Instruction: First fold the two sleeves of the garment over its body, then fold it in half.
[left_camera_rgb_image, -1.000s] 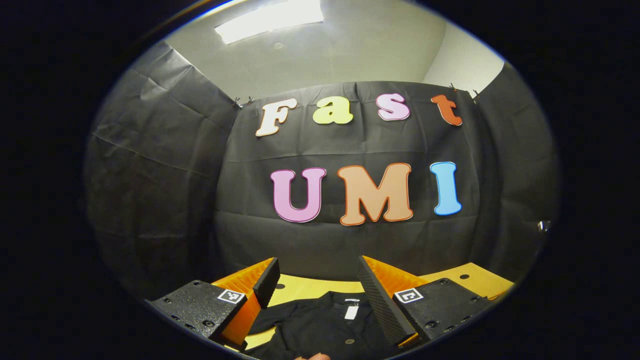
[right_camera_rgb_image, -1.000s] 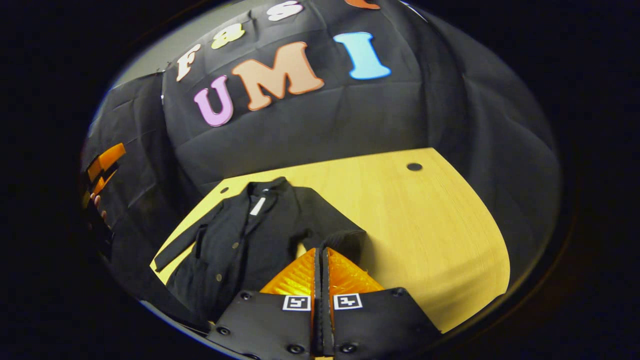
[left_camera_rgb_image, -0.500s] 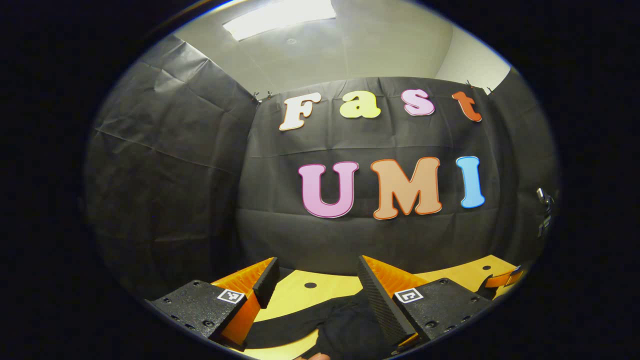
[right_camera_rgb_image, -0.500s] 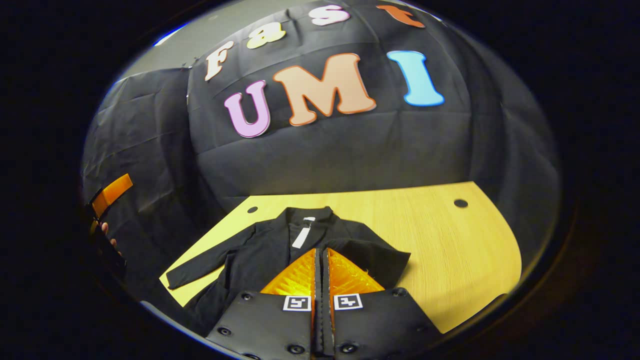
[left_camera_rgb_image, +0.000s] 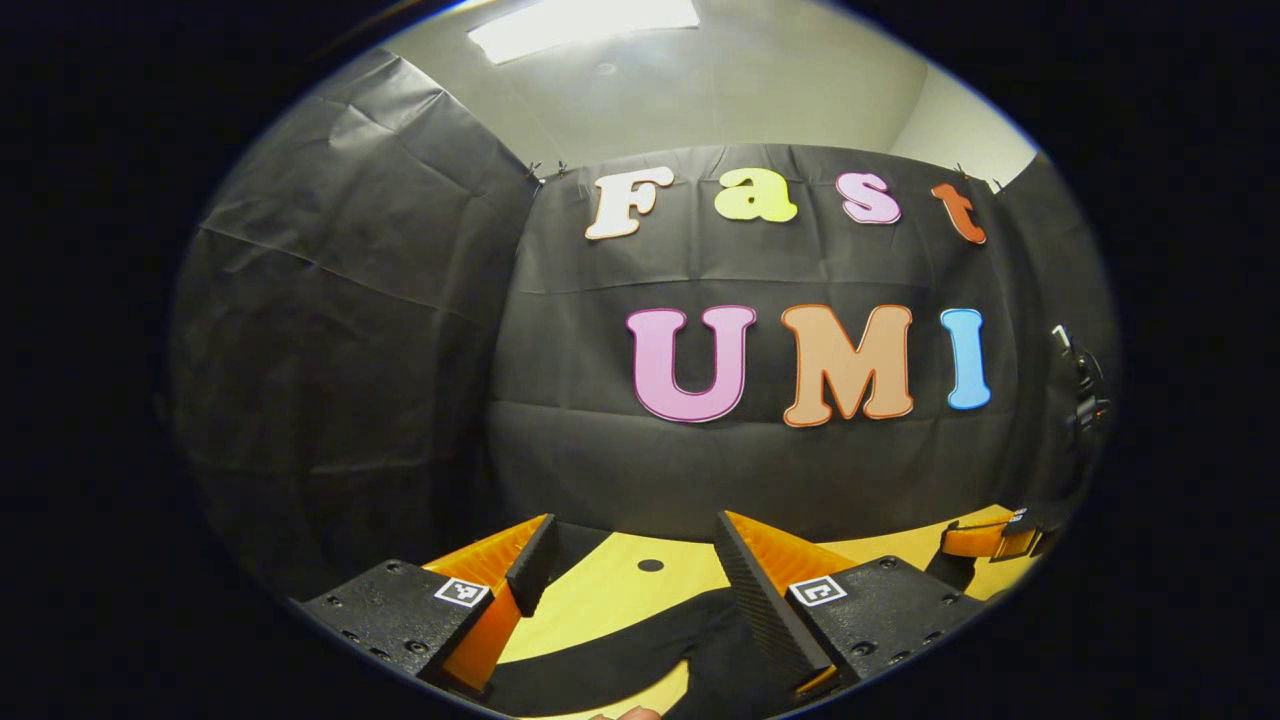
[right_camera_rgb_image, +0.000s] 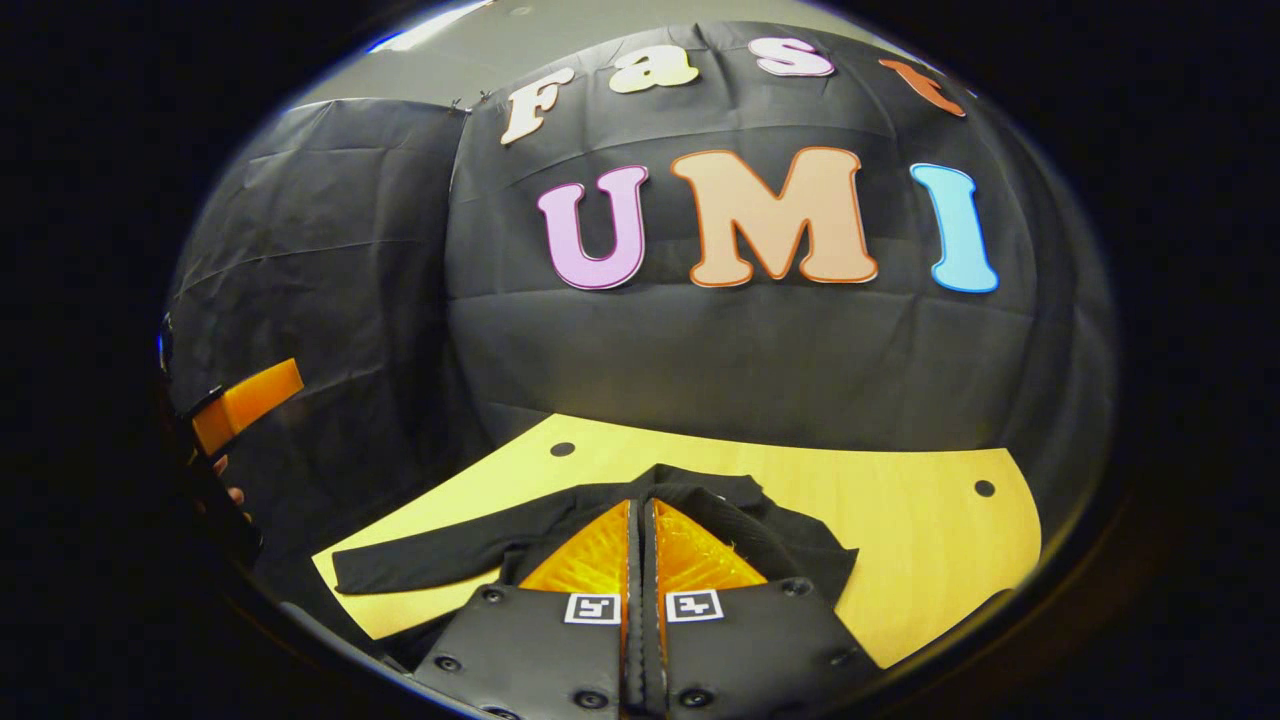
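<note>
A black jacket (right_camera_rgb_image: 700, 490) lies flat on the yellow table (right_camera_rgb_image: 900, 540), collar toward the wall. One sleeve (right_camera_rgb_image: 430, 565) stretches out to the left. My right gripper (right_camera_rgb_image: 641, 503) is low over the jacket's body, shut, with the other sleeve's (right_camera_rgb_image: 800, 550) fabric drawn up to its tips. In the left gripper view, my left gripper (left_camera_rgb_image: 635, 535) hangs open above the outstretched sleeve (left_camera_rgb_image: 610, 655), not touching it. The left gripper (right_camera_rgb_image: 245, 400) and the hand holding it show at the far left of the right gripper view. The right gripper (left_camera_rgb_image: 985, 540) shows at the far right of the left gripper view.
The table (left_camera_rgb_image: 600, 590) has small round holes (right_camera_rgb_image: 985, 488) near its back edge. Black cloth walls close in behind and on both sides. Bare tabletop stretches to the right of the jacket.
The right gripper has stayed shut, dropped lower and moved over the jacket's body with the sleeve. The left gripper has shifted left, from over the collar to over the outstretched sleeve, still open.
</note>
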